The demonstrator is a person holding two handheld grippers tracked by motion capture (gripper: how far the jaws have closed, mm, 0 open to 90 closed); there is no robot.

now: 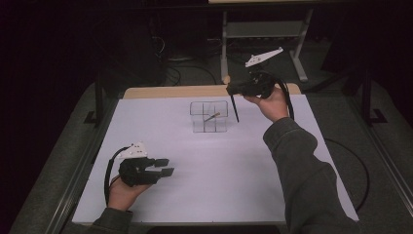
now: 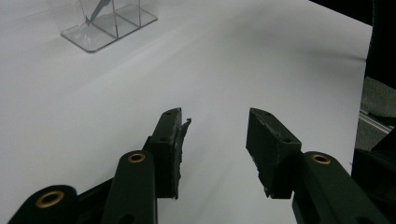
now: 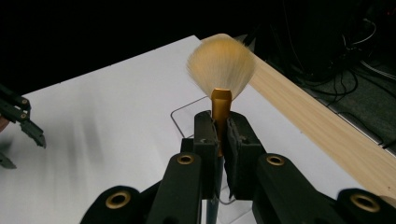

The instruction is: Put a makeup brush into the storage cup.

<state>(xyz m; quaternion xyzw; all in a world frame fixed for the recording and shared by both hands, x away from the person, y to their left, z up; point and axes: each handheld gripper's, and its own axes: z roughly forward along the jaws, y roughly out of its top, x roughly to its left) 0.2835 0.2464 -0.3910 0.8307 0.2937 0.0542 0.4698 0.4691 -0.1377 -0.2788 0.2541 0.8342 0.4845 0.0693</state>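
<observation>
While our right tool (image 3: 218, 135) clamped the brush (image 3: 221, 70) upright above the clear organizer (image 1: 209, 116), bristles topmost in its own view, the high view showed its dark handle pointing down; our left tool (image 2: 214, 140) gaped over the counter (image 1: 219, 185).

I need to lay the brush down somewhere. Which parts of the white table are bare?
The broad middle of the white table is bare, between the clear divided box and the left tongs. The strip left of the box is bare too. It is crowded only at the far edge, where the right tongs hold the brush beside the box.
</observation>
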